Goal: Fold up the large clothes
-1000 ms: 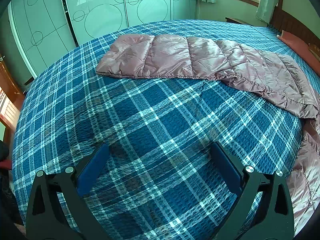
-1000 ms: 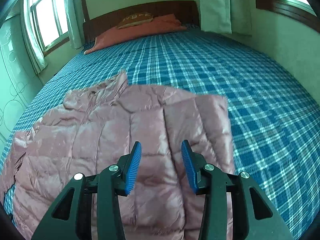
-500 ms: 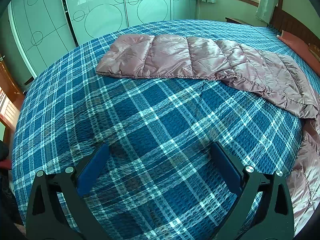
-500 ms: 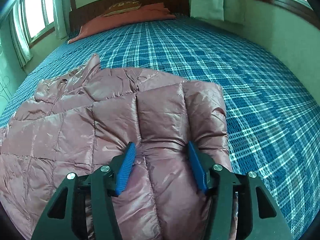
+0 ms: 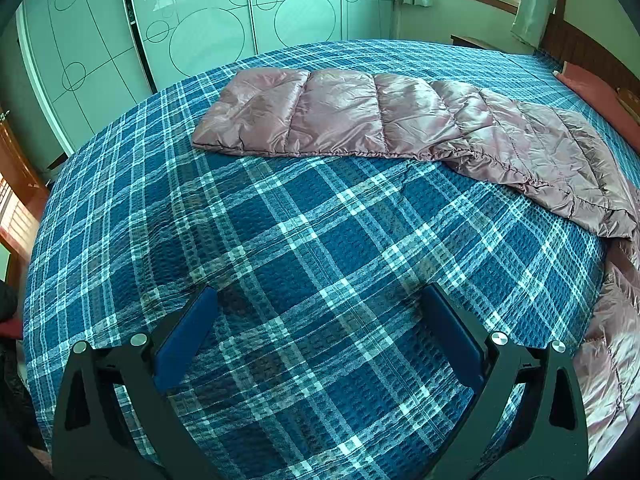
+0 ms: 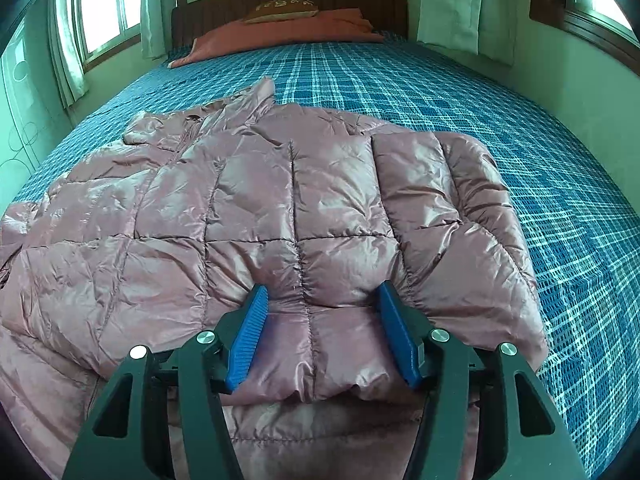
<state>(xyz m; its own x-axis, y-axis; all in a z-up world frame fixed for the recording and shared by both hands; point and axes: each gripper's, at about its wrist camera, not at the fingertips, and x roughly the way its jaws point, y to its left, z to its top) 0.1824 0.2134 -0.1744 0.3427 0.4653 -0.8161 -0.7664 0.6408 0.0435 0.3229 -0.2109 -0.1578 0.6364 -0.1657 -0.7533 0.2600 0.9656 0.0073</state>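
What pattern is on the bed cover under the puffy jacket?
Blue plaid with white and pale stripes on the bed cover, clearest in the left wrist view.

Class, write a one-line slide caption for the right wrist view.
Right gripper, jaws opening, straddles a folded-over sleeve of the pink puffer jacket spread on the blue plaid bed.
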